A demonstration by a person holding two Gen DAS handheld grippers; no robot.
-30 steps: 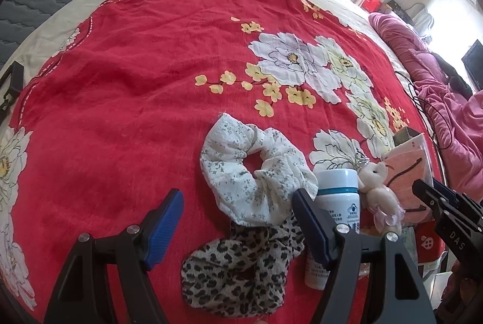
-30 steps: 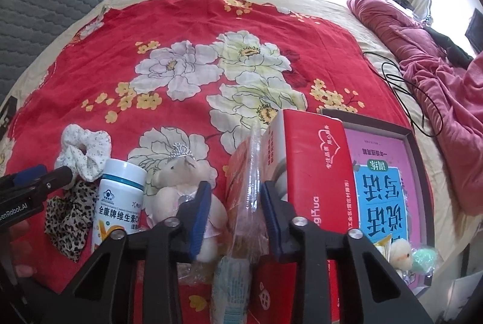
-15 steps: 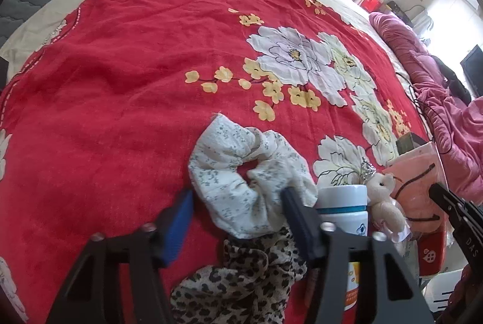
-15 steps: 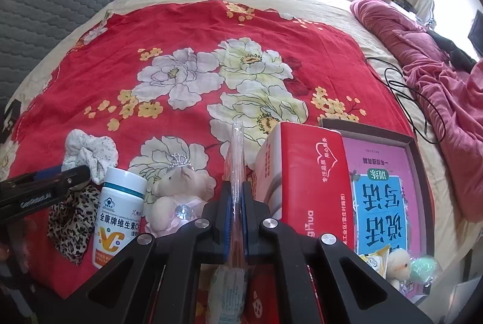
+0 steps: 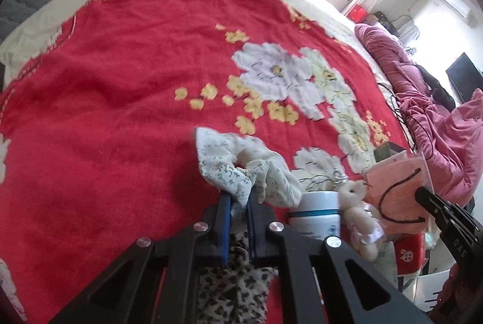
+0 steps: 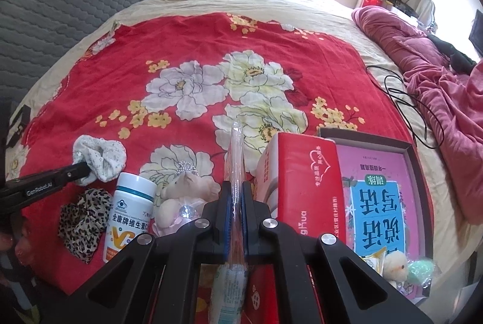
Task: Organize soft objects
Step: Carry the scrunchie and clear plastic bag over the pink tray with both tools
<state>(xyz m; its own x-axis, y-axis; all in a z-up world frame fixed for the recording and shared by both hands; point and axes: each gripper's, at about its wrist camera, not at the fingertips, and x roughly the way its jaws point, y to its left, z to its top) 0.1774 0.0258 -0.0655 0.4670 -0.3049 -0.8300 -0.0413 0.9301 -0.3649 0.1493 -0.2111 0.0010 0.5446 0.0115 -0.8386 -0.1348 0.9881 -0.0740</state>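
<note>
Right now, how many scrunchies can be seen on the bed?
2. The white floral scrunchie is clamped in the left gripper; the leopard-print scrunchie lies on the red bedspread left of the white bottle. Others may be hidden.

Left gripper (image 5: 239, 200) and right gripper (image 6: 237, 197) both clamped.

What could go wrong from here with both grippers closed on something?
The left gripper pinches only an edge fold of the white floral fabric scrunchie, so it may slip out when lifted. The white supplement bottle stands right beside it and could be knocked over. The right gripper holds just a thin clear plastic bag edge, which could tear or slide free.
</note>
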